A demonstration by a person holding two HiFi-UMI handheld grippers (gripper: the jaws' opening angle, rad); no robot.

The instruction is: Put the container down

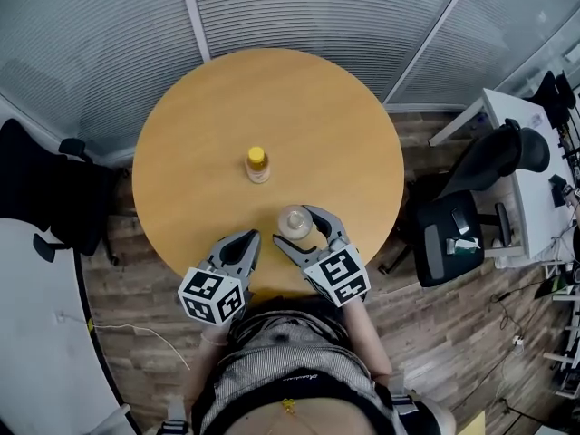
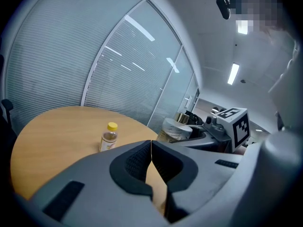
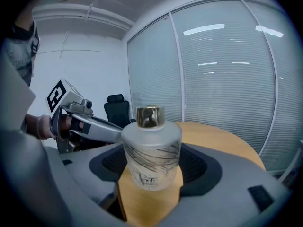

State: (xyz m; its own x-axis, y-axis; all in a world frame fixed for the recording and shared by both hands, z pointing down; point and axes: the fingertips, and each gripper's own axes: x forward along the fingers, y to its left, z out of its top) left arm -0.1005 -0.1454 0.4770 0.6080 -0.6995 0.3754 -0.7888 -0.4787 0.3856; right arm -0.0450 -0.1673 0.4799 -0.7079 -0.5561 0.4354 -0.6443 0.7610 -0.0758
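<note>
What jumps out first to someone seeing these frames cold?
The frosted bottle with a gold cap, held in the jaws of the right gripper by the near edge of the round table. Next, the small yellow-capped bottle standing alone mid-table, and the left gripper, jaws together and empty.

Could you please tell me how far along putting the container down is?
Done: the frosted container is over the table near its edge. In hand: the right gripper grips it between its fingers. Left: letting go; whether it already rests on the wood is unclear.
</note>
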